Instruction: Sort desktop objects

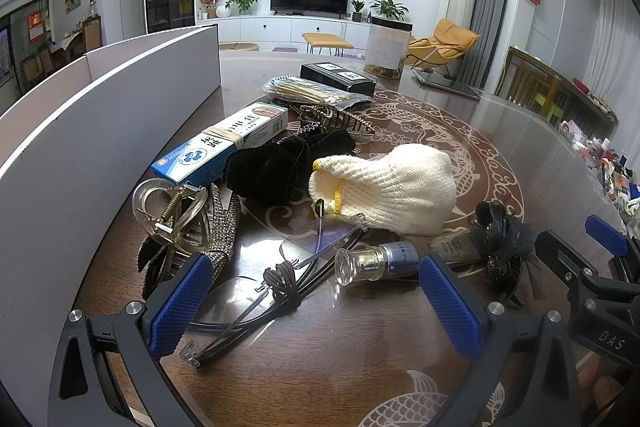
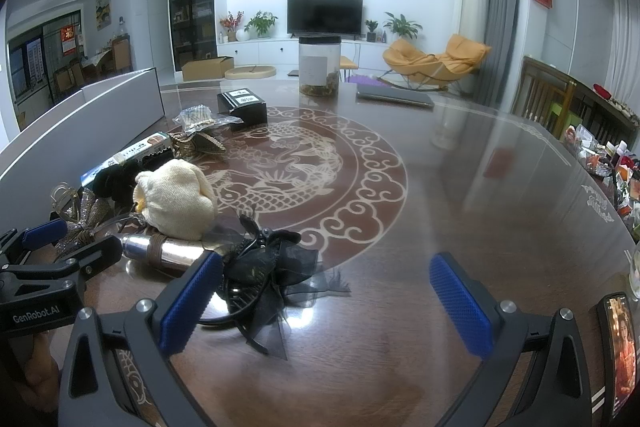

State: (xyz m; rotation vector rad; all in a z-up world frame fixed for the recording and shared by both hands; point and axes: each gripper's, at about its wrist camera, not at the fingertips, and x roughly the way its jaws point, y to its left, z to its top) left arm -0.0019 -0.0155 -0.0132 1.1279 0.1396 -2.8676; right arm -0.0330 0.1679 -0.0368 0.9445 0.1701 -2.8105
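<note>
While the left wrist view alone shows the rimless glasses and the clear-capped bottle lying between the spread fingers of the left gripper, the right wrist view alone shows a phone at the table's right edge; the right gripper also stands wide apart, holding nothing, its left finger just beside the black mesh hair clip; the cream knitted glove lies further in, near the white bin.
</note>
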